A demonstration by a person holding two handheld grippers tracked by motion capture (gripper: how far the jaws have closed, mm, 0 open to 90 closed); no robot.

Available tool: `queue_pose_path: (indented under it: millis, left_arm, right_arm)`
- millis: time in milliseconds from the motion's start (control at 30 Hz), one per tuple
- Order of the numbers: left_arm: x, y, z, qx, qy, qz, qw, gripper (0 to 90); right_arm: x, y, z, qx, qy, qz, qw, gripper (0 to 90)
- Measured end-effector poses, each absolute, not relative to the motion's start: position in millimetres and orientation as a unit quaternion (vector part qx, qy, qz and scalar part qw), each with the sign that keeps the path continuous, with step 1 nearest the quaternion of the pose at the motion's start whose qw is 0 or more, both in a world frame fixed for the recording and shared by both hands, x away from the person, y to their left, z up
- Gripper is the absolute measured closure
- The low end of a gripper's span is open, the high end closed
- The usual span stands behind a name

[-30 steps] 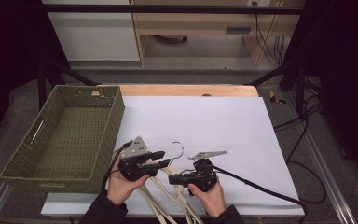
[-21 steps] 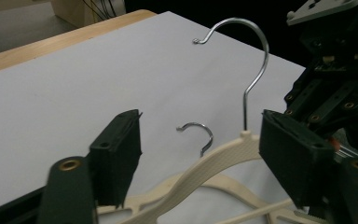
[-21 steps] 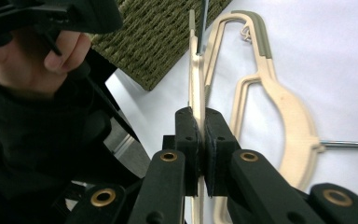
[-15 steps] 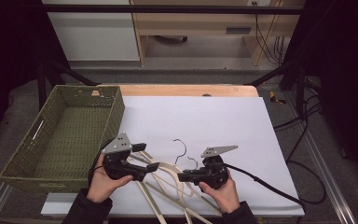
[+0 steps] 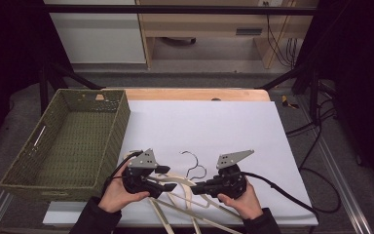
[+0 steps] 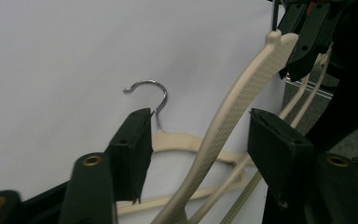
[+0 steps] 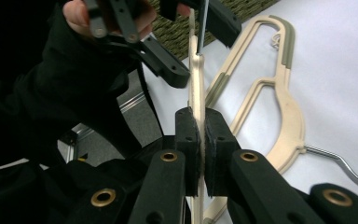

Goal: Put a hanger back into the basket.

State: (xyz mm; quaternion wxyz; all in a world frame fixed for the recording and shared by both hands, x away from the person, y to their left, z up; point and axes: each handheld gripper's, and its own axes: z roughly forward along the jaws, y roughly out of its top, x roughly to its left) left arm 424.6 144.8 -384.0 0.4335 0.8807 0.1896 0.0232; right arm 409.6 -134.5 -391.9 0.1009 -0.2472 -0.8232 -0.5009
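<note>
Several cream plastic hangers (image 5: 185, 202) with wire hooks lie in a pile at the table's front edge. My right gripper (image 5: 198, 187) (image 7: 199, 127) is shut on the thin edge of one hanger (image 7: 196, 74) and holds it up off the others. The far end of that hanger (image 6: 242, 98) passes between the jaws of my left gripper (image 5: 165, 178) (image 6: 203, 144). Those jaws have just been closing, and their pads stand clear of the hanger on both sides. Another hanger (image 6: 182, 140) (image 7: 284, 107) lies flat on the white sheet below, its hook (image 6: 151, 91) pointing away.
A green woven basket (image 5: 119, 122) stands at the left of the table, close to my left hand. The white sheet (image 5: 214, 122) covers the table behind the hangers. Cables (image 5: 282, 187) trail from the right gripper off the right edge.
The two hands have drawn apart, the left gripper to the left and the right gripper to the right. The left jaws opened wide, then narrowed around the hanger that the right gripper holds.
</note>
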Motion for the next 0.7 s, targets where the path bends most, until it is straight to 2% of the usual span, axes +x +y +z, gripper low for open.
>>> queue_pose_path:
  millis: [167, 333, 467, 633, 700]
  left_arm:
    - [425, 144, -385, 0.886, 0.182, 0.003, 0.426, 65.2]
    - [420, 143, -381, 0.895, 0.167, 0.007, 0.413, 71.4]
    - [416, 143, -377, 0.892, 0.155, -0.016, 0.424, 80.8]
    - [409, 138, -374, 0.891, 0.147, -0.012, 0.429, 84.7]
    - [407, 138, -373, 0.889, 0.151, -0.007, 0.433, 85.1]
  right_arm:
    - [409, -135, -391, -0.239, -0.827, -0.498, 0.099, 86.4]
    - [410, -135, -392, -0.234, -0.832, -0.495, 0.088, 84.0]
    - [409, -138, -389, -0.249, -0.83, -0.498, 0.044, 74.6]
    - [406, -140, -388, -0.243, -0.829, -0.504, 0.001, 65.2]
    - [405, -141, -386, -0.243, -0.826, -0.508, -0.002, 61.2]
